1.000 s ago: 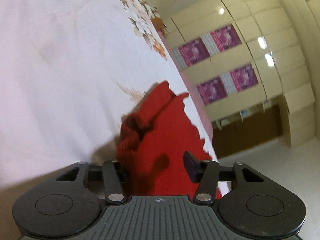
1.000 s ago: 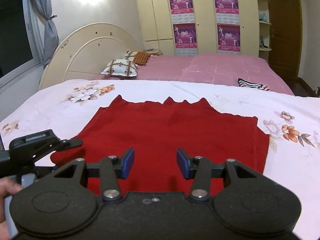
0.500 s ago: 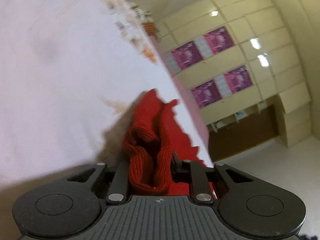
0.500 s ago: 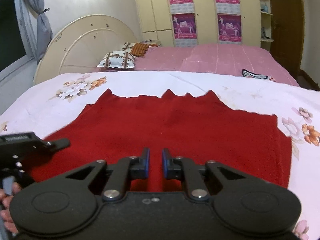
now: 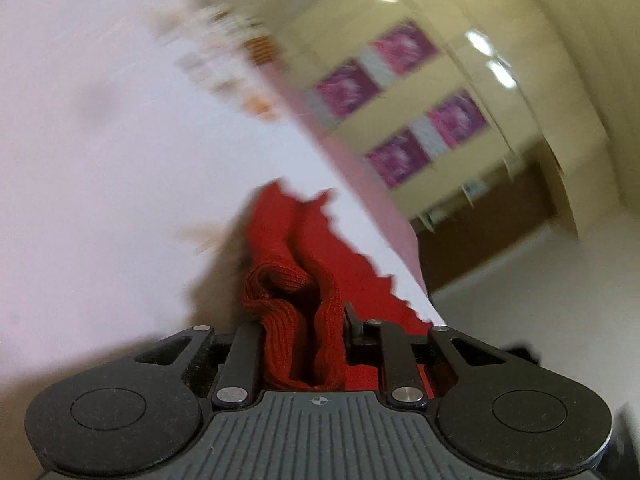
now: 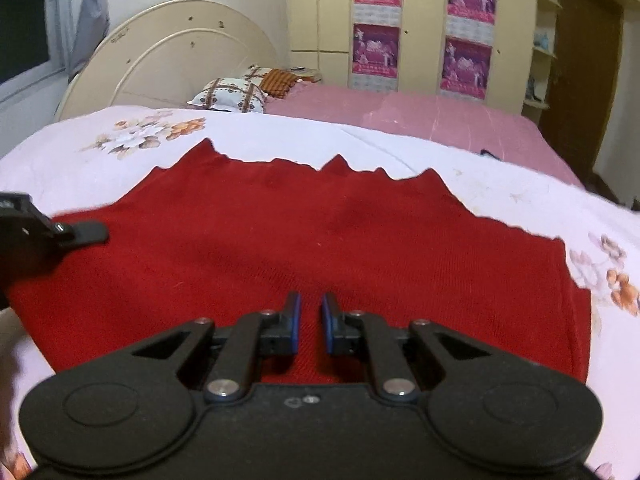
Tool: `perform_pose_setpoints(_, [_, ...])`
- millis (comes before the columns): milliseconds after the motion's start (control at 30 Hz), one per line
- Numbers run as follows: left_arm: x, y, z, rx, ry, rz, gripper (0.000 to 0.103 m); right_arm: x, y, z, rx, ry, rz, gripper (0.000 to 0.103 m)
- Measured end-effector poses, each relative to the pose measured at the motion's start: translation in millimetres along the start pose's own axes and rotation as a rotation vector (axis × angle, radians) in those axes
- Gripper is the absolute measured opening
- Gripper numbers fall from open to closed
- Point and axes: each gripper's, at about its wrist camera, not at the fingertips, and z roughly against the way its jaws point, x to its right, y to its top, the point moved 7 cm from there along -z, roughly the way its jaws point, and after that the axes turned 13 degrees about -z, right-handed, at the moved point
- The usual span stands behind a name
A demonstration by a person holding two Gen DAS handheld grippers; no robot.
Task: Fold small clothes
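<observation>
The flat red knitted garment (image 6: 320, 248) lay spread on the white floral bedspread (image 6: 460, 172), its long axis running side to side across the right hand-held gripper's (image 6: 308, 326) view. That gripper hovered at the near hem, fingers drawn almost together with a thin gap — whether cloth sat between them I could not tell. The left hand-held gripper (image 5: 302, 344) was clamped on the bunched ribbed left edge (the nearer hold), so the fold probably runs from there toward the right.
</observation>
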Motion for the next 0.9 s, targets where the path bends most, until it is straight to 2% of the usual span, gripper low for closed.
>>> perform_pose_setpoints(100, [49.8, 20.3, 1.4, -0.046, -0.039, -0.141, 0.020, 17.3, 9.7, -5.9, -0.042, 0.048, -0.191, 0.009])
perform_pose_setpoints(167, [101.2, 31.2, -4.6, -0.102, -0.089, -0.300, 0.020, 30.9, 13.1, -8.5, -0.068, 0.095, -0.321, 0.005])
perform_pose_setpoints(267, [178.6, 18.3, -25.3, -0.231, -0.152, -0.551, 0.020, 59.3, 14.1, -7.8, -0.115, 0.192, -0.545, 0.001])
perform_pose_setpoints(333, [218.3, -6.4, -41.2, -0.303, -0.197, -0.668, 0.020, 94.6, 12.5, -0.3, -0.131, 0.301, -0.768, 0.018])
perform_pose_setpoints(367, [230.8, -19.7, -48.4, -0.335, -0.204, -0.707, 0.020, 116.3, 10.3, 5.9, -0.126, 0.375, -0.895, 0.037])
perform_pose_setpoints(433, [249.1, -52.9, -62.4, -0.398, -0.226, -0.764, 0.020, 156.2, 6.2, 20.2, -0.094, 0.452, -1.063, 0.039])
perform_pose_setpoints(467, [253.1, -68.8, -67.1, -0.420, -0.227, -0.782, 0.020, 174.0, 4.7, 28.6, -0.068, 0.447, -1.106, 0.042])
perform_pose_setpoints(500, [253.4, -84.2, -71.2, -0.455, -0.221, -0.792, 0.020, 192.3, 0.9, 35.7, -0.055, 0.422, -1.152, 0.054])
perform_pose_setpoints(533, [252.5, -97.1, -65.4, -0.478, -0.216, -0.795, 0.022, 207.4, -5.2, 39.3, -0.055, 0.425, -1.204, 0.057])
perform_pose_setpoints(567, [251.5, -102.8, -60.4, -0.472, -0.220, -0.787, 0.040, 218.0, -11.4, 40.7, -0.063, 0.516, -1.272, 0.067])
perform_pose_setpoints(600, [251.9, -100.7, -49.6, -0.446, -0.258, -0.764, 0.069, 223.9, -16.0, 41.0, -0.073, 0.576, -1.319, 0.072])
perform_pose_setpoints(633, [251.9, -94.3, -35.8, -0.429, -0.304, -0.735, 0.081, 228.0, -18.6, 42.6, -0.069, 0.607, -1.338, 0.073])
perform_pose_setpoints(667, [250.8, -86.7, -23.2, -0.408, -0.338, -0.708, 0.087, 230.4, -20.4, 44.1, -0.067, 0.620, -1.340, 0.073])
perform_pose_setpoints(767, [234.9, -51.5, 9.3, -0.356, -0.423, -0.621, 0.087, 229.7, -20.6, 46.2, -0.071, 0.619, -1.310, 0.073])
perform_pose_setpoints(833, [206.4, -22.0, 8.7, -0.303, -0.342, -0.586, 0.087, 224.9, -16.5, 50.0, -0.078, 0.602, -1.242, 0.073])
perform_pose_setpoints(900, [178.1, -7.1, -13.3, -0.312, -0.227, -0.556, 0.087, 216.8, -11.1, 52.1, -0.091, 0.569, -1.160, 0.073])
